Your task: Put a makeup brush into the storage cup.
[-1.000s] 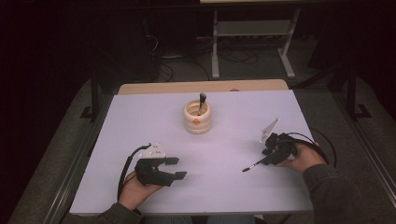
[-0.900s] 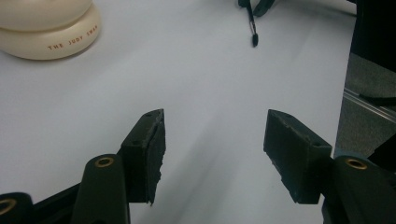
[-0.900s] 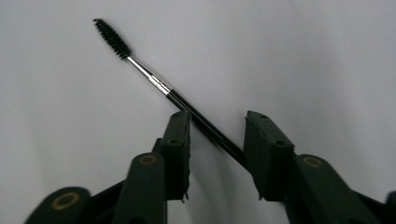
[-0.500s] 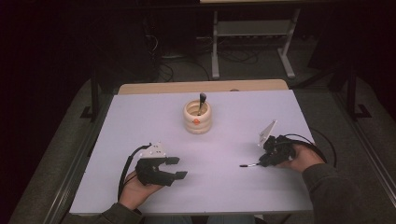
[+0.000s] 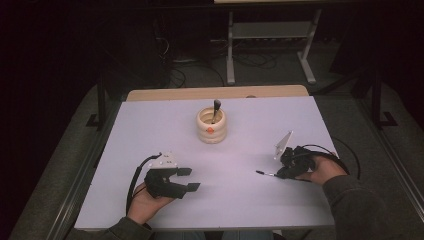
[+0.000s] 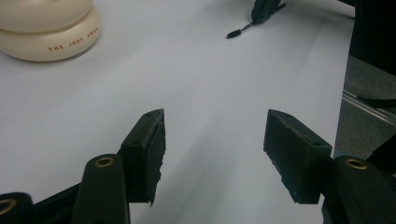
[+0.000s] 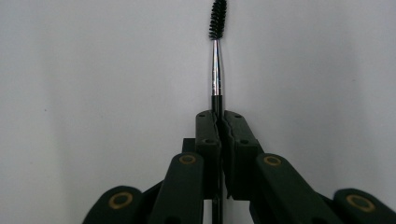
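Observation:
A thin spoolie brush [image 7: 216, 56] with a silver ferrule and black bristle tip sticks out from my right gripper [image 7: 217, 116], whose jaws have just closed and are shut on its handle. From above, that brush [image 5: 265, 173] points left, low over the white table [image 5: 150, 115], with the right gripper [image 5: 278, 174] at the table's right. A cream ringed holder [image 5: 210, 125] stands mid-table with a dark brush [image 5: 216, 107] upright in it. At the front left, my left gripper [image 5: 192, 179] rests open with nothing between its jaws, also seen as the left gripper [image 6: 215, 140].
The left gripper view has the holder [image 6: 46, 28] at top left and the spoolie tip [image 6: 238, 31] far off. A metal stand [image 5: 270, 35] and cables sit on the dark floor beyond the table. The table's right edge lies close to the right hand.
The right gripper's jaws have closed on the spoolie brush, and the brush tip has shifted slightly left and up the picture. The left gripper has not moved.

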Motion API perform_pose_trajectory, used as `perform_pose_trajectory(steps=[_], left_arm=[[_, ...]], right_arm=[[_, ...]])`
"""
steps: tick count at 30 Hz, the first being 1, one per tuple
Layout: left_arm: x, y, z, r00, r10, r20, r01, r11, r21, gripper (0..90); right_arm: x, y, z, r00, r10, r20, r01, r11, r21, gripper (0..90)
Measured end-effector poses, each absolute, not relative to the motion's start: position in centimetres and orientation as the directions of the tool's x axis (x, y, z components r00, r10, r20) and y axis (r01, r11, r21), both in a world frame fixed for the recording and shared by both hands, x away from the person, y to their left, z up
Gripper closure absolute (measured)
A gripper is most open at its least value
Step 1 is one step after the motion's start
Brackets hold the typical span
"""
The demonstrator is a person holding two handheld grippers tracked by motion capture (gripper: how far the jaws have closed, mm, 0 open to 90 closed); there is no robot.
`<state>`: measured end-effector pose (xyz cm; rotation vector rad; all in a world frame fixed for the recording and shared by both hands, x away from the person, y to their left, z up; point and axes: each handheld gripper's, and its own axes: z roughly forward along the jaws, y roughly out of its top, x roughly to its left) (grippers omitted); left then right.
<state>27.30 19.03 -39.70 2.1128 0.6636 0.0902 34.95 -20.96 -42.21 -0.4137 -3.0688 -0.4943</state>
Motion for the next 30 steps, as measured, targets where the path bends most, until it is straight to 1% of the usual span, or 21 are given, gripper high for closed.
perform_pose_trajectory(steps=[5, 11, 13, 18, 23, 28, 30], left_arm=[[27.4, 18.9, -39.7, 0.855, 0.487, -0.180, 0.426, -0.459, 0.780, 38.6], [27.3, 18.7, -39.7, 0.856, 0.485, -0.182, 0.426, -0.459, 0.780, 38.7], [27.3, 18.8, -39.7, 0.858, 0.483, -0.174, 0.419, -0.463, 0.781, 38.7], [27.4, 18.8, -39.7, 0.858, 0.483, -0.176, 0.421, -0.463, 0.780, 38.7], [27.4, 18.9, -39.7, 0.855, 0.486, -0.180, 0.424, -0.457, 0.782, 38.7], [27.4, 19.1, -39.7, 0.853, 0.490, -0.180, 0.426, -0.455, 0.782, 38.7], [27.4, 19.1, -39.7, 0.851, 0.492, -0.185, 0.430, -0.449, 0.783, 38.7]], right_arm=[[34.9, -20.7, -42.2, -0.964, 0.263, 0.043, 0.264, 0.921, 0.287, 83.9], [35.2, -19.6, -42.0, -0.968, 0.248, 0.043, 0.252, 0.945, 0.211, 84.2], [35.2, -19.4, -42.0, -0.968, 0.247, 0.042, 0.250, 0.947, 0.200, 83.5], [35.2, -19.4, -42.0, -0.967, 0.253, 0.040, 0.256, 0.946, 0.200, 84.7], [35.3, -19.3, -41.9, -0.959, 0.280, 0.051, 0.284, 0.940, 0.188, 85.0], [35.4, -19.9, -41.9, -0.937, 0.338, 0.090, 0.350, 0.909, 0.228, 85.1], [35.3, -20.1, -41.9, -0.935, 0.343, 0.093, 0.355, 0.902, 0.244, 85.1]])
